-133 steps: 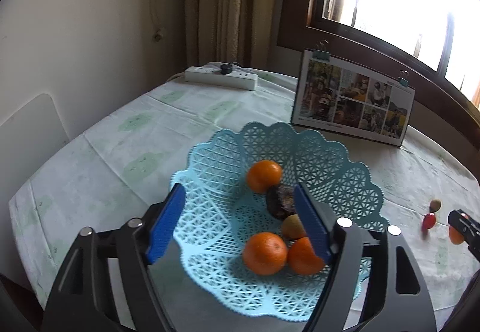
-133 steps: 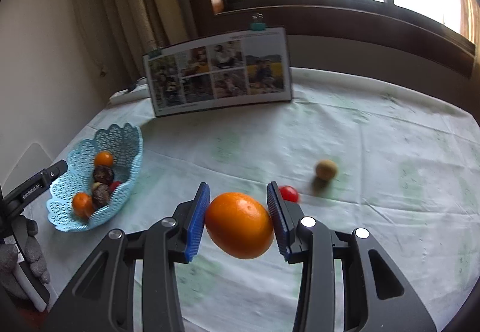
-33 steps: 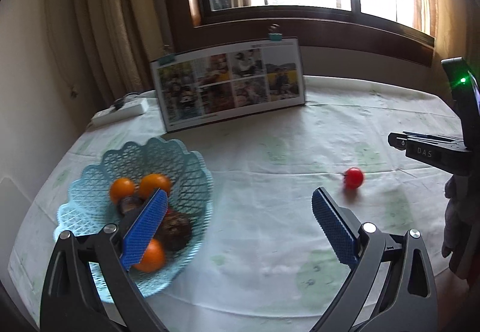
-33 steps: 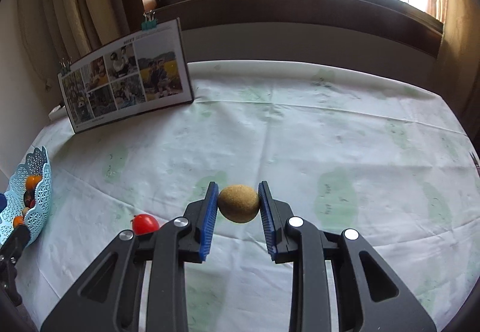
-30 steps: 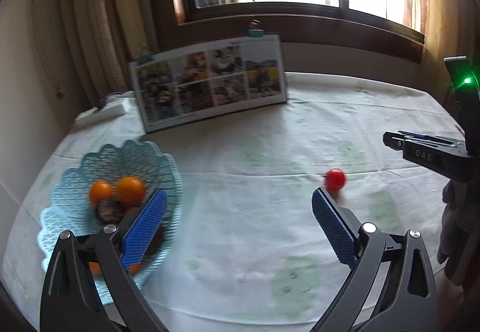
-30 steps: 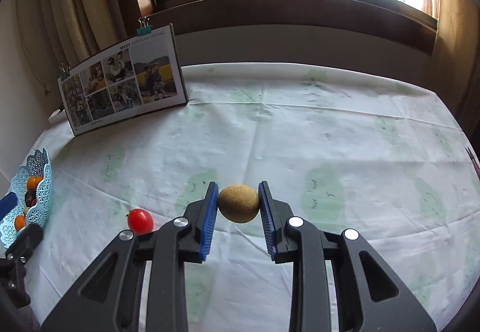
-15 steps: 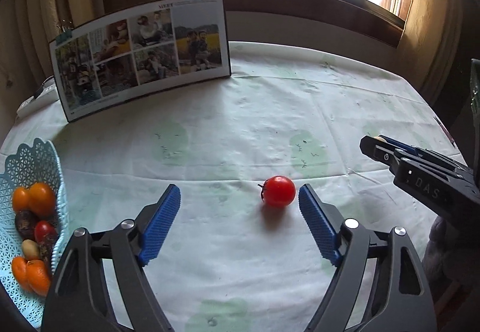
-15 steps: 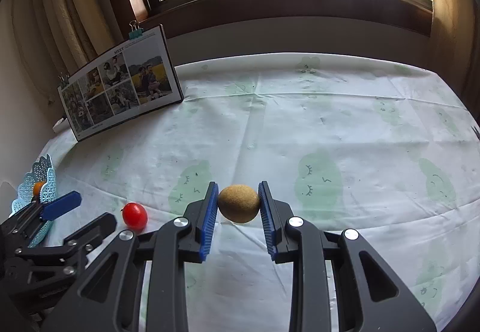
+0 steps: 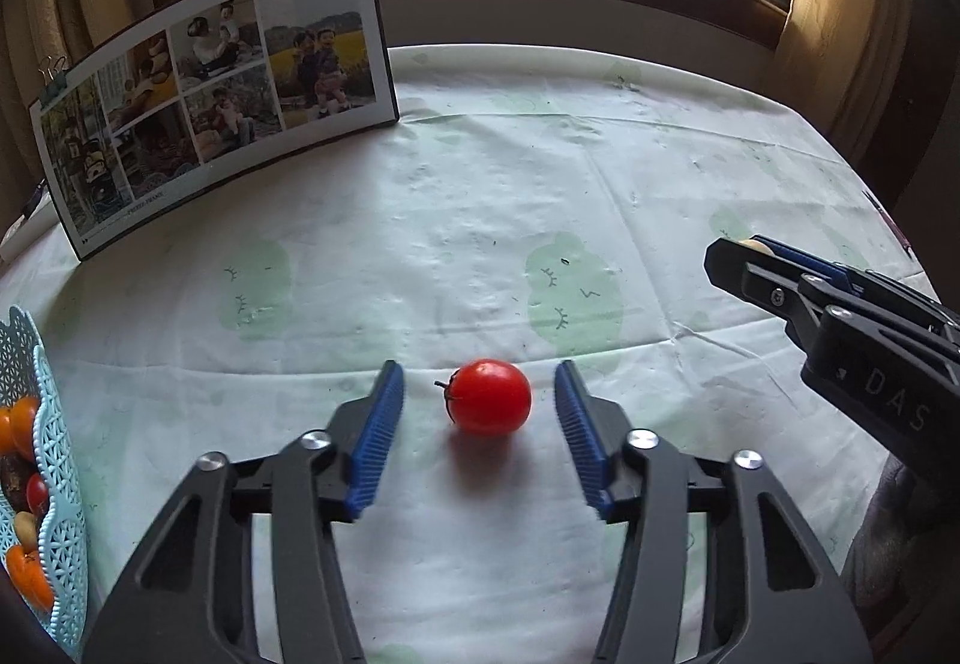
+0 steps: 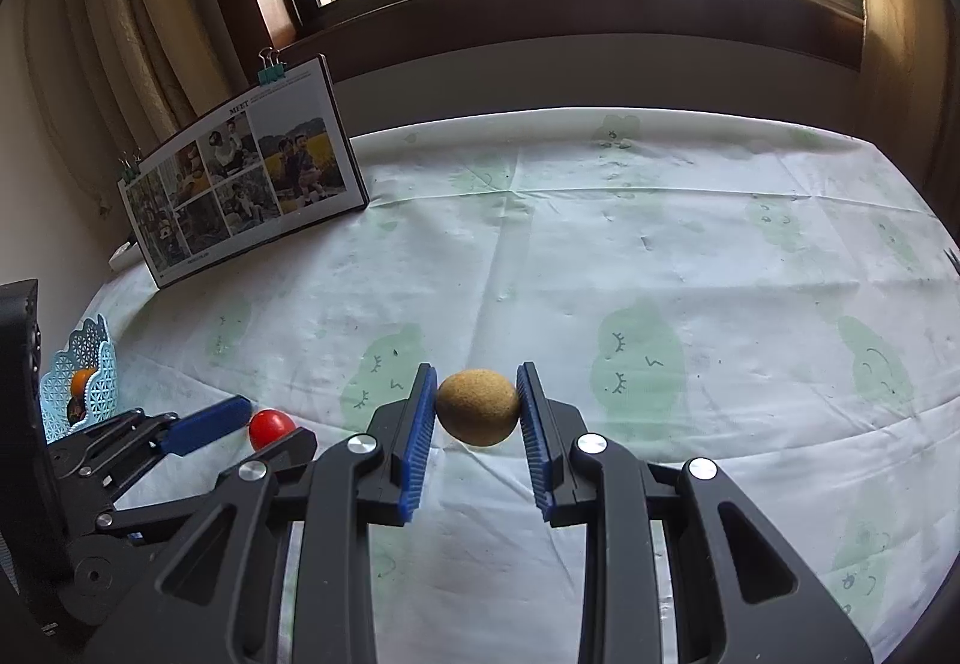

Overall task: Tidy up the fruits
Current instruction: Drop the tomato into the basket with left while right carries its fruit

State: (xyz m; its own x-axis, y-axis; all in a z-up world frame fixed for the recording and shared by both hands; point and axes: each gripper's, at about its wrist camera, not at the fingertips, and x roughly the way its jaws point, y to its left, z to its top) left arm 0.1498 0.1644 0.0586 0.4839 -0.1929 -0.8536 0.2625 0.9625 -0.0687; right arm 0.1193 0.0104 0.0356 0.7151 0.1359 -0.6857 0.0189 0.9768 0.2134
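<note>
While gaping round tomato (image 9: 490, 405), left gripper (image 9: 479, 407); "DAS"-marked right gripper (image 10: 477, 405) pinching kiwi (image 10: 477, 407).

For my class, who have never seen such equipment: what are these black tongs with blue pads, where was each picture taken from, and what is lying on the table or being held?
Each is a hand-held two-finger claw, with a camera looking along its fingers. In the left view, the left claw stands open around a small red tomato on the pale green-printed tablecloth. In the right view, the right claw grips a brown fuzzy kiwi. A light blue lattice plastic basket at far left holds more fruit.
</note>
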